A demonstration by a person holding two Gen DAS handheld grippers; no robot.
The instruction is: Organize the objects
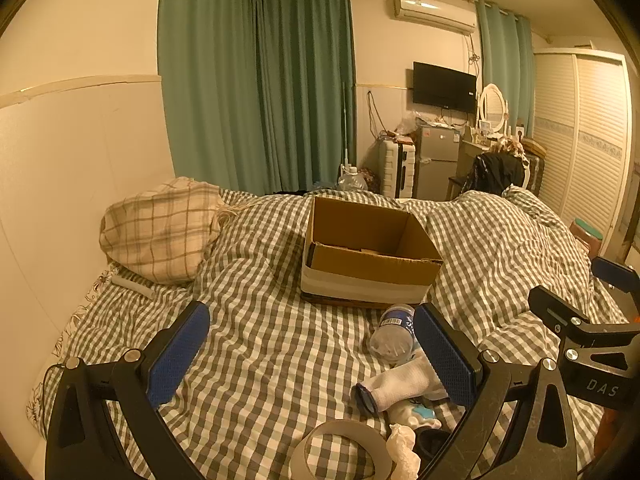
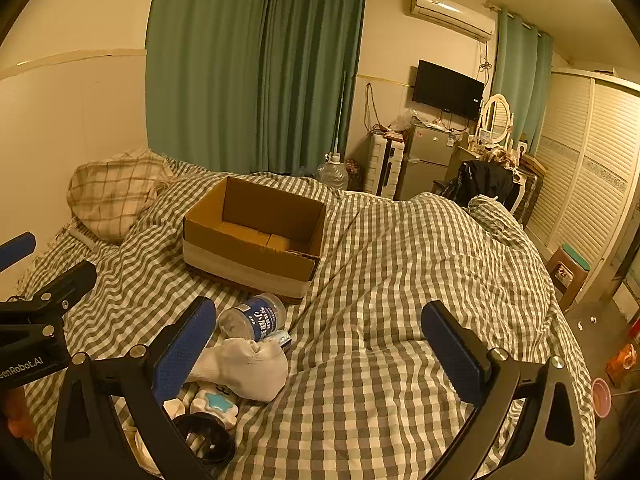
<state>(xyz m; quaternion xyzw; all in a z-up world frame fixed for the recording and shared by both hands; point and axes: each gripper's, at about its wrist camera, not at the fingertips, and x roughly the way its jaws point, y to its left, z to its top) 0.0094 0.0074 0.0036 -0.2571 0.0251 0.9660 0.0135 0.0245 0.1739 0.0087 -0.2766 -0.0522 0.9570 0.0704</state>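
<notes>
An open cardboard box (image 1: 372, 252) (image 2: 256, 236) stands on the checked bedcover. In front of it lies a pile: a clear bottle with a blue label (image 1: 394, 332) (image 2: 254, 318), a white sock (image 1: 400, 388) (image 2: 244, 368), a white toy with a blue star (image 2: 214, 402) (image 1: 416, 414), a black ring (image 2: 206, 436) and a tape roll (image 1: 340, 452). My left gripper (image 1: 312, 356) is open and empty, its right finger beside the pile. My right gripper (image 2: 320, 352) is open and empty, its left finger over the pile. Each gripper shows at the edge of the other's view.
A plaid pillow (image 1: 160, 228) lies at the back left by the wall. The quilt bulges high on the right (image 2: 440, 248). Beyond the bed stand a fridge (image 1: 436, 164), a suitcase (image 1: 396, 168), a dresser with a mirror and a wardrobe (image 2: 592, 168). A stool (image 2: 568, 272) stands beside the bed.
</notes>
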